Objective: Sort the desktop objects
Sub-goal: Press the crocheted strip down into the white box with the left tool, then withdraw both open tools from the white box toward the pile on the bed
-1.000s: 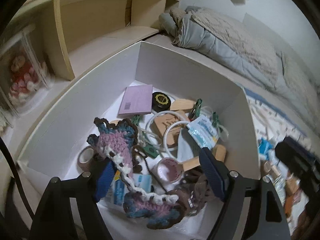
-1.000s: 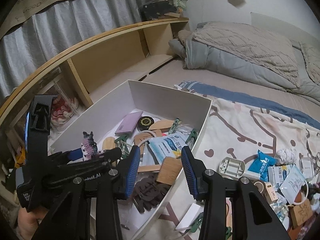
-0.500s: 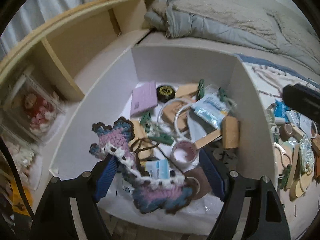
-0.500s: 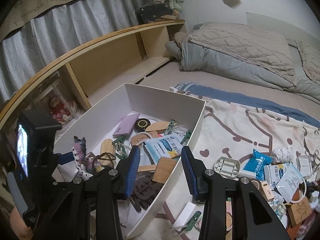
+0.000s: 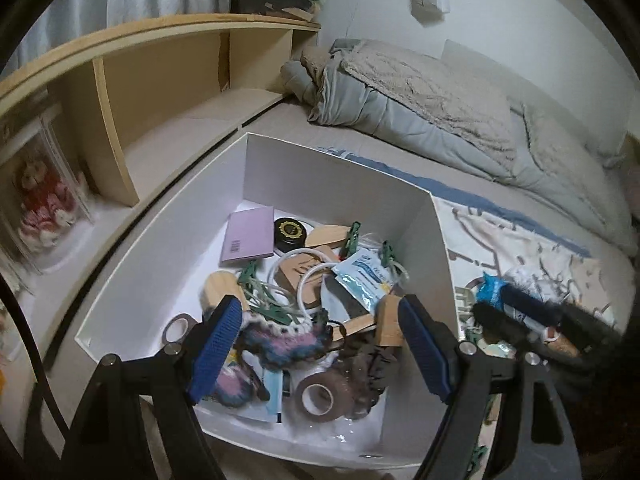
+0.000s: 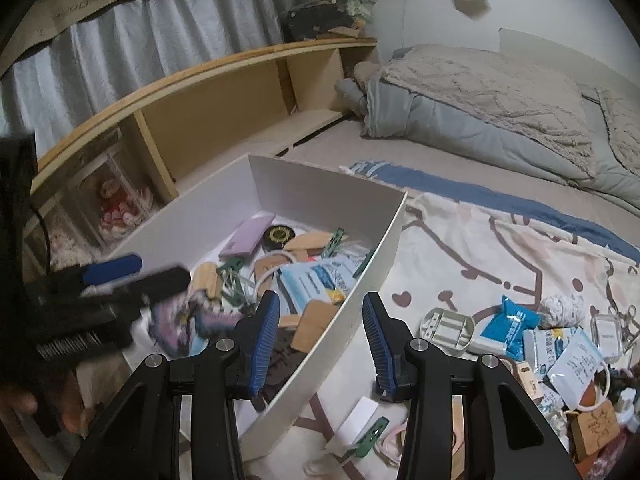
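Indoors | patterned bedsheet (image 6: 480, 248), white box (image 5: 336, 184), wooden shelf (image 5: 160, 80) | left gripper (image 5: 320, 344) released | right gripper (image 6: 320, 336) empty, unclenched

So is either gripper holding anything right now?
No. The left gripper is open above the crocheted piece lying in the white box; the right gripper is empty.

Pink-blue crochet piece (image 5: 280, 342) lying crumpled in white box (image 5: 344, 184), among clutter

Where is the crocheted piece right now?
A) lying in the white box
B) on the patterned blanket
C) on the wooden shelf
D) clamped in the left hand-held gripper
A: the crocheted piece lies among the clutter in the white box, and the left hand-held gripper stands open above it, its pads clear of it.
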{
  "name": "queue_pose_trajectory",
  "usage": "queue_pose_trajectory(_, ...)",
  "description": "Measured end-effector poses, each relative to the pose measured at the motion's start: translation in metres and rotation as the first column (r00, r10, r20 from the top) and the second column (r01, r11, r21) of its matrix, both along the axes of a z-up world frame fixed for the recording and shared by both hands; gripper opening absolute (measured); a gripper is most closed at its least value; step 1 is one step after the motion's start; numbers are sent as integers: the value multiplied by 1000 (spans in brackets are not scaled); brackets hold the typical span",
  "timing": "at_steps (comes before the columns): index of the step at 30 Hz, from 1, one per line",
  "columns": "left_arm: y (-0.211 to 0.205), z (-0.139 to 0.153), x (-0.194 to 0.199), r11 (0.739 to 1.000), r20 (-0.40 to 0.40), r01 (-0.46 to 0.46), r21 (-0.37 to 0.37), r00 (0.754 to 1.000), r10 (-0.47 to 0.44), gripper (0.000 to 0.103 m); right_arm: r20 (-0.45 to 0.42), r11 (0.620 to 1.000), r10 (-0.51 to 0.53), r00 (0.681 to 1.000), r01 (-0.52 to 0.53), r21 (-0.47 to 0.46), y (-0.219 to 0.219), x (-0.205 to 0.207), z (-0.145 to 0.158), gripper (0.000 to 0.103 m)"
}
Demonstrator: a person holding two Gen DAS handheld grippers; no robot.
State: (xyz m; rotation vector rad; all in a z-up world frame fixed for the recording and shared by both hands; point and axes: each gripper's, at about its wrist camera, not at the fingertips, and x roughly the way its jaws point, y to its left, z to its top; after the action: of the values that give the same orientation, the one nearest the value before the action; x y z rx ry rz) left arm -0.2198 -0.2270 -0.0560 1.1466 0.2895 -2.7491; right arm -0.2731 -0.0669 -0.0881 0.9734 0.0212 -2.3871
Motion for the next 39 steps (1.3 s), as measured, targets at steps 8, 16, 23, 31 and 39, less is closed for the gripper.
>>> queue_pose_trajectory(8,-7,6,4,999,-33,-6,48,999,7,81,0,999,42,999,-42,35,-13,8,-13,44)
queue_pose_trajectory(16,-6,4,2,1000,-22,-27,12,999,27,81,-18,1000,24,1000,-24,11,-8,9,-10,44)
queue_pose_trajectory(23,-4,7,5,998,-34,-51,-26,998,50,83,-104,999,-34,994,36,16,1,14,7,79)
queue_pose_trajectory(31,8,12,7,995,-60,-47,-92,997,42,93,-184,992,-120,976,124,11,20,16,22,103)
queue_pose_trajectory(39,26,19,9,990,-99,-45,-136,995,32,96,-193,983,-175,966,181,11,43,17,26,103)
